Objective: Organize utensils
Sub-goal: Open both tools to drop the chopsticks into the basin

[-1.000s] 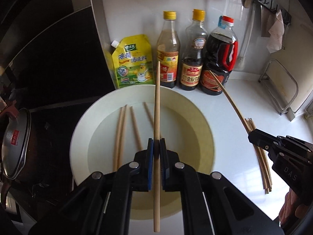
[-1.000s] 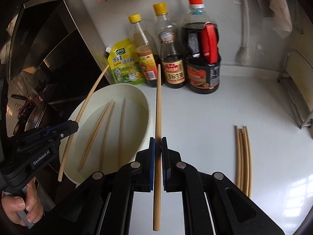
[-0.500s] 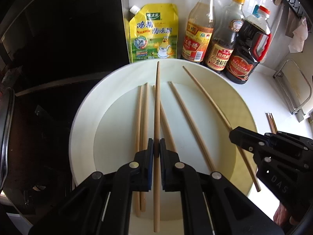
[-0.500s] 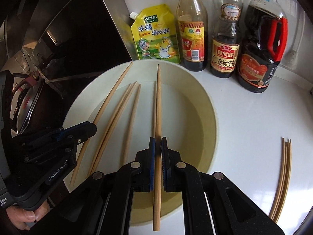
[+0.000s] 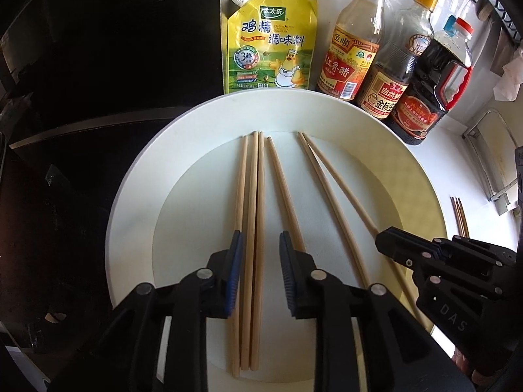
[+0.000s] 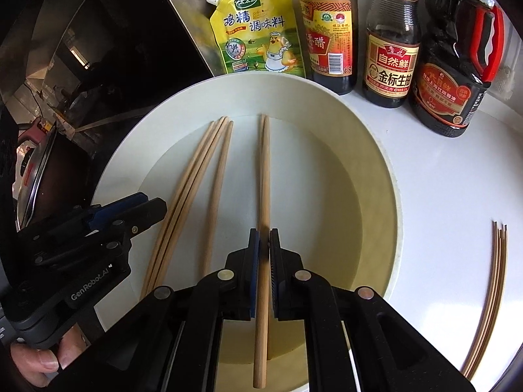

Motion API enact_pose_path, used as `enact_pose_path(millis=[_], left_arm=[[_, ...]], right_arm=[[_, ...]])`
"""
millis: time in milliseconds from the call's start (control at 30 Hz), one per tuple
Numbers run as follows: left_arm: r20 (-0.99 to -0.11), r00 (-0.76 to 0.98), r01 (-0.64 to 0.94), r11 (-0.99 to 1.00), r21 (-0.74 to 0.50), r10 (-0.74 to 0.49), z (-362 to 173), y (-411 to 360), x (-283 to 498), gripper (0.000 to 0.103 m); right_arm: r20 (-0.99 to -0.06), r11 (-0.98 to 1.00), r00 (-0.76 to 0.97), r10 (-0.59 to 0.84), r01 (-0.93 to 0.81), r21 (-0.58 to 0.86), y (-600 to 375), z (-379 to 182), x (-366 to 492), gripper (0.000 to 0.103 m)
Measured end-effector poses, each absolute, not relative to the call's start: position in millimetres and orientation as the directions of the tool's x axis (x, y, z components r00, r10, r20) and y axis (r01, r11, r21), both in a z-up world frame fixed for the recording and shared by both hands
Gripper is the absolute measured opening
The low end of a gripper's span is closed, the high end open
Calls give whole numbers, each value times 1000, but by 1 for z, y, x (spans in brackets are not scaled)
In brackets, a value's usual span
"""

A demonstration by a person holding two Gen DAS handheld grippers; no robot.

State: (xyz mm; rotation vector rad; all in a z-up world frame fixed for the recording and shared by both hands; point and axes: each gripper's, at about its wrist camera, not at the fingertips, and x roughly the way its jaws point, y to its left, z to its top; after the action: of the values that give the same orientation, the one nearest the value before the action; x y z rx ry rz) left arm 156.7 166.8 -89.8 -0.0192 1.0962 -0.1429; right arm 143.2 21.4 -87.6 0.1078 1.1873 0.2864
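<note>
A big white bowl (image 5: 130, 183) (image 6: 397, 228) holds several wooden chopsticks (image 5: 243, 196) (image 6: 196, 176) lying lengthwise. My left gripper (image 5: 261, 251) (image 6: 153, 210) hovers low over the bowl, its jaws opening. A chopstick (image 5: 261, 196) lies loose between them beside its neighbours, and the pads do not touch it. My right gripper (image 6: 264, 245) (image 5: 380, 241) is shut on one chopstick (image 6: 264, 179) (image 5: 346, 196). That chopstick slants down into the bowl, just right of another one lying there.
A yellow seasoning pouch (image 5: 271, 49) and three sauce bottles (image 5: 353, 52) (image 6: 390, 55) stand right behind the bowl. Several more chopsticks (image 6: 490, 294) (image 5: 459, 219) lie on the white counter to the right. A dark stove with a lidded pot (image 6: 36, 176) is on the left.
Both grippers came down closer over the bowl. The left jaws parted and let go of their chopstick, which now lies with the others. The right one still grips its chopstick.
</note>
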Motion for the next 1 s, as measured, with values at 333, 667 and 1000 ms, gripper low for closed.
enact_pose_path(millis=[333, 667, 1000], left_arm=[[-879, 460, 87, 992, -96, -125, -82, 174, 150, 33], [-853, 514, 49, 995, -82, -95, -57, 191, 136, 39], [-828, 555, 41, 996, -73, -84, -31, 196, 113, 43]], right_arm=[[-893, 963, 365, 262, -161, 216, 17, -78, 134, 7], [-873, 966, 415, 256, -138, 218, 3, -58, 112, 13], [-850, 967, 462, 252, -91, 237, -22, -39, 79, 14]])
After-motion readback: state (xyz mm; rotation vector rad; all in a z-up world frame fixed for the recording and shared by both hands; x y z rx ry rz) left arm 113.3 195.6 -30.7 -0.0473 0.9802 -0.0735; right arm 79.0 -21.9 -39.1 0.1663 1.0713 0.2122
